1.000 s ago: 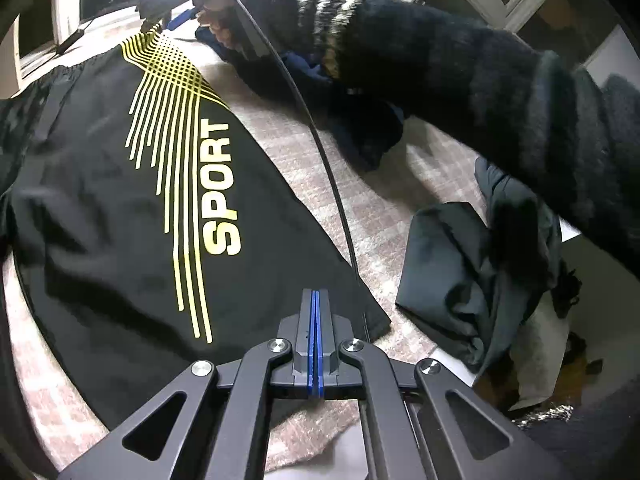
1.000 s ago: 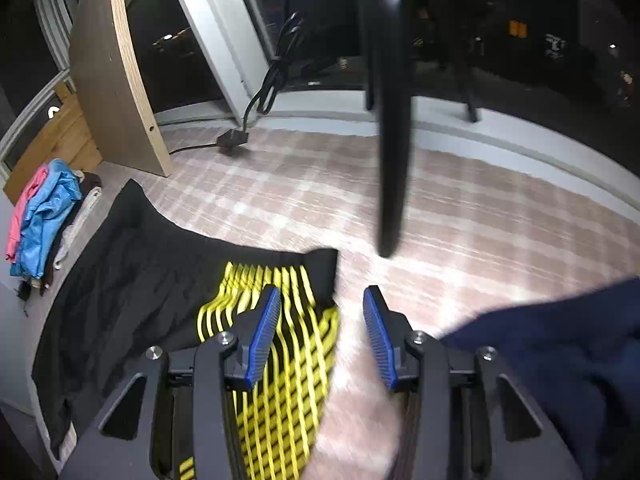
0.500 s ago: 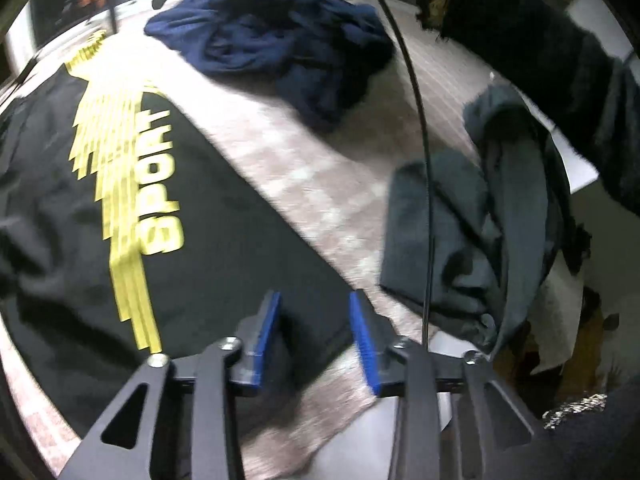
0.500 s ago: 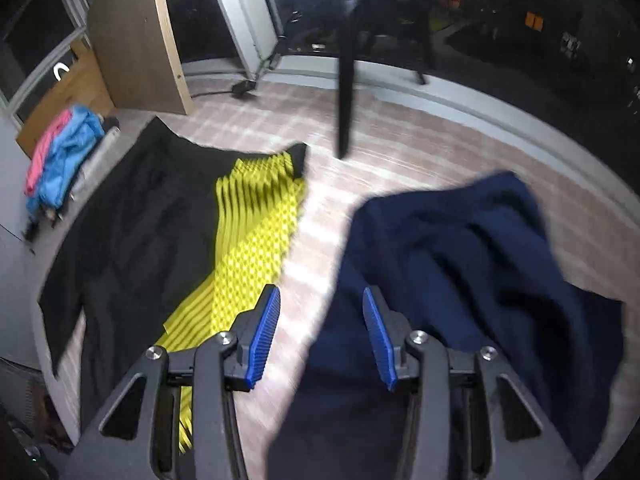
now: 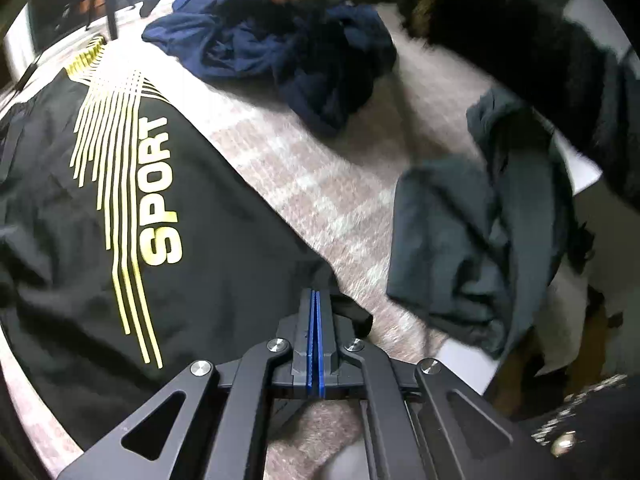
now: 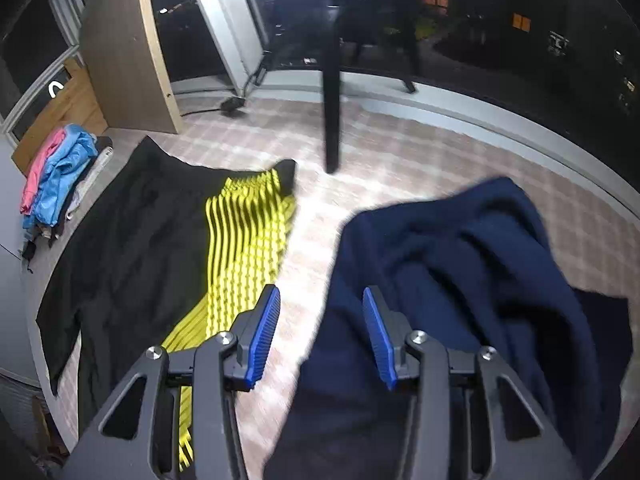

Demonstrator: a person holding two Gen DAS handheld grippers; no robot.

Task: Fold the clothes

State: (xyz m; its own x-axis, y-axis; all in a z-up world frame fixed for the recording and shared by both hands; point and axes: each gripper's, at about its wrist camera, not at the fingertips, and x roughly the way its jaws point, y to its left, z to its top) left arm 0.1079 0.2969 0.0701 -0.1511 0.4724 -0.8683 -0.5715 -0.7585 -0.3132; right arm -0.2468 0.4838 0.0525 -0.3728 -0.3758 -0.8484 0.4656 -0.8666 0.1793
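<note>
A black garment with yellow stripes and the word SPORT (image 5: 120,208) lies spread flat on the checked pink cloth; it also shows in the right wrist view (image 6: 160,248). My left gripper (image 5: 315,300) is shut at the garment's near corner, and a small fold of black fabric bunches at its tips. My right gripper (image 6: 320,320) is open and empty above the cloth, between the black garment and a crumpled navy garment (image 6: 460,280). The navy garment also shows in the left wrist view (image 5: 288,48).
A grey-green garment (image 5: 472,248) lies crumpled at the table's right edge. A black pole (image 6: 332,80) stands on the cloth near the window. Pink and blue clothes (image 6: 52,176) are piled at the far left beside a wooden board (image 6: 128,48). A sleeved arm (image 5: 540,60) reaches across above.
My left gripper opened half a second ago and has shut again at the black garment's corner. My right gripper has drawn back from the garment's far corner to above the navy garment's edge.
</note>
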